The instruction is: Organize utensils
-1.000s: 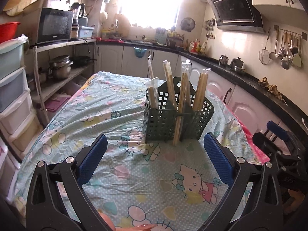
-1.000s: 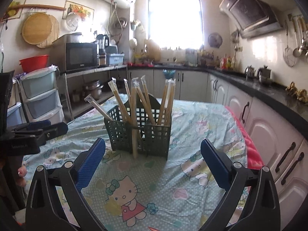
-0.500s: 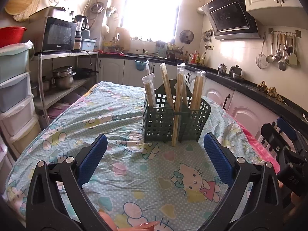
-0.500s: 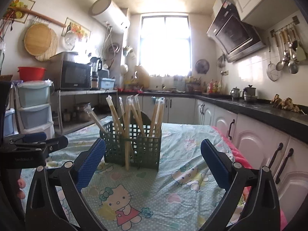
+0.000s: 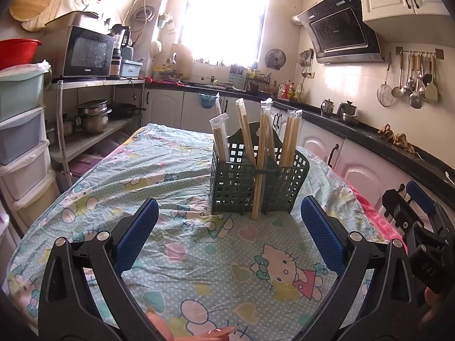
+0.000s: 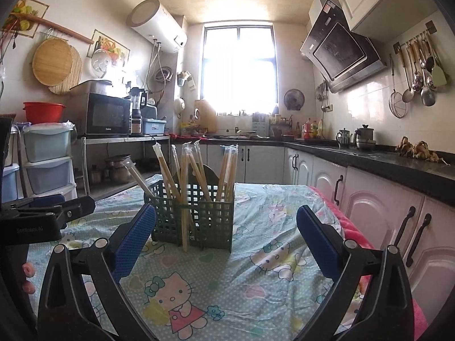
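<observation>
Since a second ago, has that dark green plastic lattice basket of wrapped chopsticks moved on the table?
No. The dark green plastic lattice basket sits on the same spot of the cartoon-cat tablecloth; only the cameras tilted upward, showing more wall and ceiling.

Table (image 5: 93,187) covered by a pale green cartoon-print cloth (image 5: 199,255), wrinkled across its surface. A dark green lattice basket (image 5: 256,187) stands upright directly on the cloth, toward the far end of the table. One wrapped pair of chopsticks (image 5: 259,182) stands outside the basket, against its near wall, with its lower end resting on the cloth. Along the table edge to the right of the basket, a pink layer (image 5: 369,213) shows beneath the cloth.
</observation>
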Demonstrator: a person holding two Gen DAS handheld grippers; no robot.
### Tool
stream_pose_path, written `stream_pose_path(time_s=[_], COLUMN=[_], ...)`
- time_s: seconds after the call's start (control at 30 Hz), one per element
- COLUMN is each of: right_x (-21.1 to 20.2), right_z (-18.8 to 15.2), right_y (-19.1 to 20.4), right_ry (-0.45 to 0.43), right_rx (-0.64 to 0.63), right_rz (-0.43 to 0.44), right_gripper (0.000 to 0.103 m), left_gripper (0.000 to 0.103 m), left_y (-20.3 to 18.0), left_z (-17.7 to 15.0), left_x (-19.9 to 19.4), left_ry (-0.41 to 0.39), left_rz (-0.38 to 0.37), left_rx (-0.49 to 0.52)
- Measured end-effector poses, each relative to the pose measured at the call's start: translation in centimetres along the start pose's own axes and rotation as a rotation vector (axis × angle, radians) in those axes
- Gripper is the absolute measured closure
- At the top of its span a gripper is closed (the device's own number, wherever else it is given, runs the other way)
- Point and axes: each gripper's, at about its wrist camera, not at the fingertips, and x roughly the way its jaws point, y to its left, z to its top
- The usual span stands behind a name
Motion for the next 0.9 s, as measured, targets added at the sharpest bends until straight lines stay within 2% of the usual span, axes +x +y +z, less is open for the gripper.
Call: stream_pose_path(time_s=[0.9], right_x=[-0.06], right_z=[-0.20], right_y=[0.30], right_ry=[0.002], right_rx=[-0.009], right_rz=[0.006], right_gripper=[0.006], left_gripper=[0.011], left_y=[0.09], left_z=[0.23], left_x=[-0.16], left_ry=[-0.003], left_rz=[0.000], left_rx=[-0.004])
